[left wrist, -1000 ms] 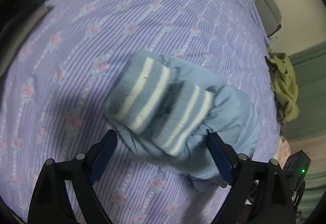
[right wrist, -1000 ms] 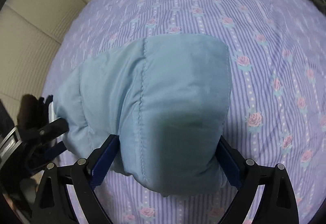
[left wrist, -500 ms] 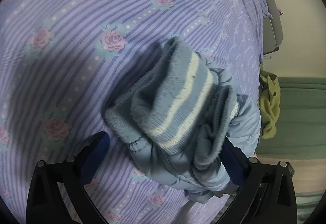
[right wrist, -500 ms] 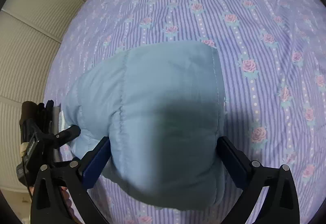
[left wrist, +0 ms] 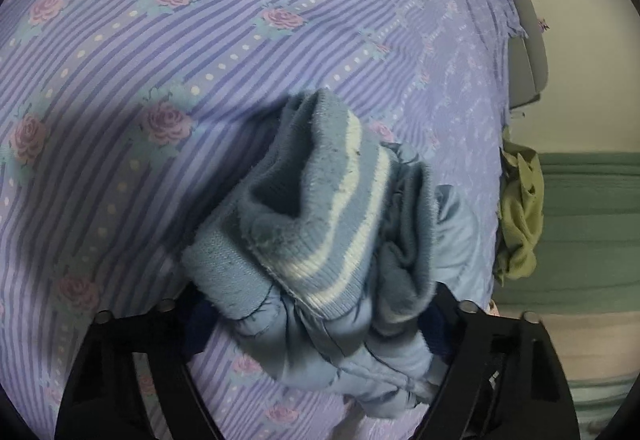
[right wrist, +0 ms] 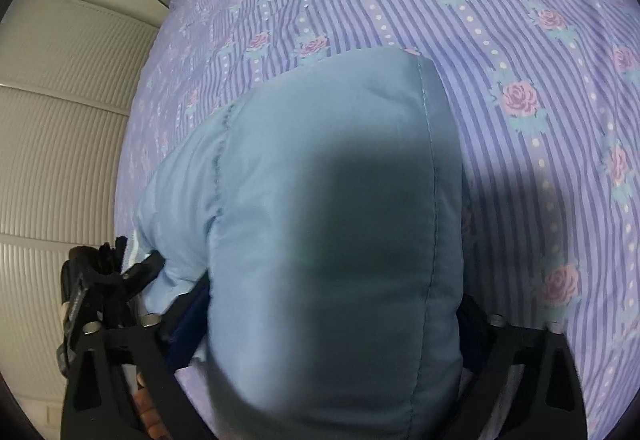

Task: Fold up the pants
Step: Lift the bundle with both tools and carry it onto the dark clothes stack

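Observation:
The pants are light blue and padded, folded into a thick bundle on the bed. In the left wrist view their knitted cuffs (left wrist: 320,224) with white stripes bulge up between my left gripper's fingers. My left gripper (left wrist: 316,320) is wide open with the bundle's cuff end pushed between its jaws. In the right wrist view the smooth quilted end of the pants (right wrist: 320,224) fills the gap of my right gripper (right wrist: 320,324), which is wide open around it. The left gripper (right wrist: 104,280) shows at the bundle's far end.
The bed sheet (left wrist: 200,40) is purple striped with pink roses. A grey headboard or cushion (left wrist: 524,52) lies at the far edge. A yellow-green cloth (left wrist: 520,216) lies by the bed's right side. A ribbed beige wall (right wrist: 60,140) stands left in the right wrist view.
Both grippers have moved closer, so the bundle now sits deep between their open jaws. The cuffs are bunched up and raised.

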